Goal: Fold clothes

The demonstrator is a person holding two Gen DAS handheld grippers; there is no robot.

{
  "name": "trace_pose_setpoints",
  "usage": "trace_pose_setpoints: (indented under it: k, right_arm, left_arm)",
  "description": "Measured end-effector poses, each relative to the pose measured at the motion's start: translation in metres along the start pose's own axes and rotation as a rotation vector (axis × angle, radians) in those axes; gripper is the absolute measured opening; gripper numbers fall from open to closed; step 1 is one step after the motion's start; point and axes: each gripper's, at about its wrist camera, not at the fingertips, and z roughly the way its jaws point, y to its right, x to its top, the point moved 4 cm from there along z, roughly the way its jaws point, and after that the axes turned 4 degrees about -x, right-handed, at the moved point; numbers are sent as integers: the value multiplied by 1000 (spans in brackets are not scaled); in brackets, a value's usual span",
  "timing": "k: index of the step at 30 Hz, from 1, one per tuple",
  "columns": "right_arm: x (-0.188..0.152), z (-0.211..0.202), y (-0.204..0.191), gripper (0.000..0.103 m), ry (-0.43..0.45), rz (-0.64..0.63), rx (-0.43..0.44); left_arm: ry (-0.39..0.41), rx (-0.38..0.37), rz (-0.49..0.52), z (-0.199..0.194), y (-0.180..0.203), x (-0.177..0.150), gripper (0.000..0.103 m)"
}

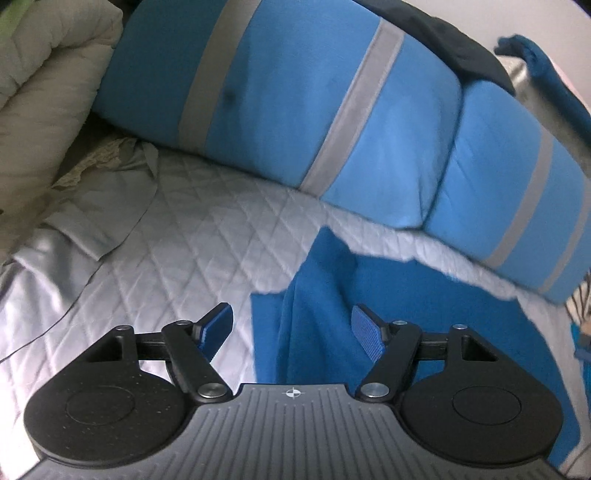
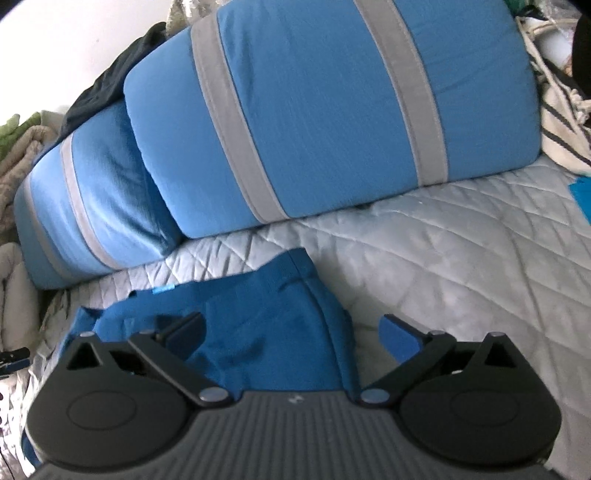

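Note:
A deep blue garment (image 1: 325, 310) lies on the quilted grey bedspread (image 1: 192, 243). In the left wrist view its left edge runs between my open left gripper (image 1: 291, 326), a raised fold standing up in the gap. The blue fingertips (image 1: 218, 325) hold nothing. In the right wrist view the same blue garment (image 2: 258, 325) lies bunched under my open right gripper (image 2: 295, 332), its right edge between the fingers. A small light blue label (image 2: 162, 290) shows near its far hem. Whether the fingers touch the cloth is unclear.
Two light blue cushions with grey stripes (image 1: 295, 99) (image 2: 332, 110) lean along the back of the bed. A pale grey shirt (image 1: 85, 206) lies crumpled at left, beige bedding (image 1: 48, 74) behind it. A striped bag (image 2: 565, 122) stands at far right. Dark clothing (image 1: 443, 29) tops the cushions.

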Motion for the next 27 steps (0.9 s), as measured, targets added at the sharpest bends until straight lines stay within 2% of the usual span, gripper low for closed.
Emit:
trace_pose_setpoints:
  k: [6,14,16,17,18,19,21,22,23,25,27]
  right_arm:
    - [-17,-31,18,103,-15,10,-17]
    - [-53,-59,29,103,-103,-21,69]
    - [-63,-60,33,102,-116,-38,60]
    - [-67,-60,35,102,-122,-47,54]
    - [-72,-61,37,100,-133,-34,64]
    - [-76,-61,40,95,-146,-18,76]
    - [-84,-62,40,82,-167,-9,102]
    - [-88,-63,40,78,-178,-5,114]
    - [-92,-64,40,68,-189,-1,127]
    - [-99,-64,37,36,-209,-24,124]
    - [-104,-65,38,19,-218,-35,107]
  left_arm:
    - [-71,-51,26,-18,-6,-29,71]
    - [-165,-123,41,-33,-15,-65,70]
    - [-182,-146,28,-32,-17,-71,69]
    - [-185,-157,16,-32,-18,-74,64]
    - [-188,-172,5,-33,-19,-75,55]
    - [-192,-187,-5,-35,-20,-77,50]
    - [-198,-213,-17,-38,-20,-79,33]
    - [-200,-217,-13,-40,-20,-81,29]
    - [-202,-221,-9,-41,-21,-82,22]
    - [-207,-228,-2,-45,-21,-85,12]
    - [-207,-229,6,-49,-22,-87,8]
